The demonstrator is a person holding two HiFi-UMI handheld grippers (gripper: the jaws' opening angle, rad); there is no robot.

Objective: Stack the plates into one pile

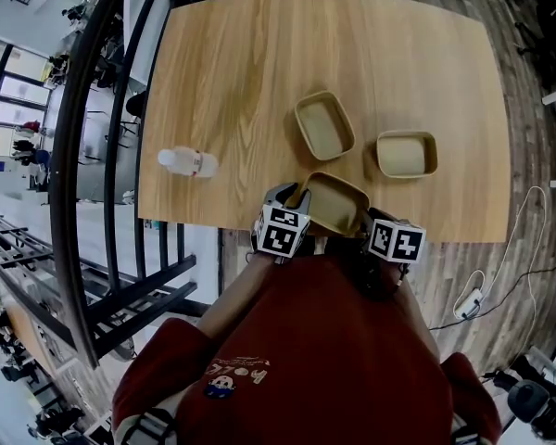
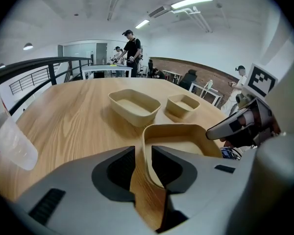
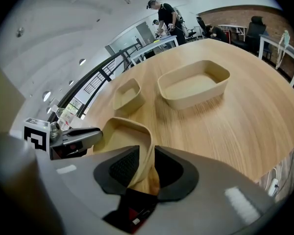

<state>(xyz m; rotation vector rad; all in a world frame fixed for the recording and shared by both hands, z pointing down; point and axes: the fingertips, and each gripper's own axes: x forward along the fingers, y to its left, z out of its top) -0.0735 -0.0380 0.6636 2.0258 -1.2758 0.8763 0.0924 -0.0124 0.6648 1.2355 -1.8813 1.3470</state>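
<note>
Releasing beige rounded-rectangular pulp plate [image 1: 336, 202], resting at near edge of wooden desk [image 1: 241, 72]. Jaws parted, not pinching — left tongs [image 2: 143, 153] and right tongs [image 3: 146, 155] straddle its opposite rims. Advice: withdraw both straight back, avoiding snagging the rim.

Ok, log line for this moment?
left tongs: open, astride near plate wall | right tongs: open, astride its other end | middle plate, right plate: separate on table | pile: none yet
</note>
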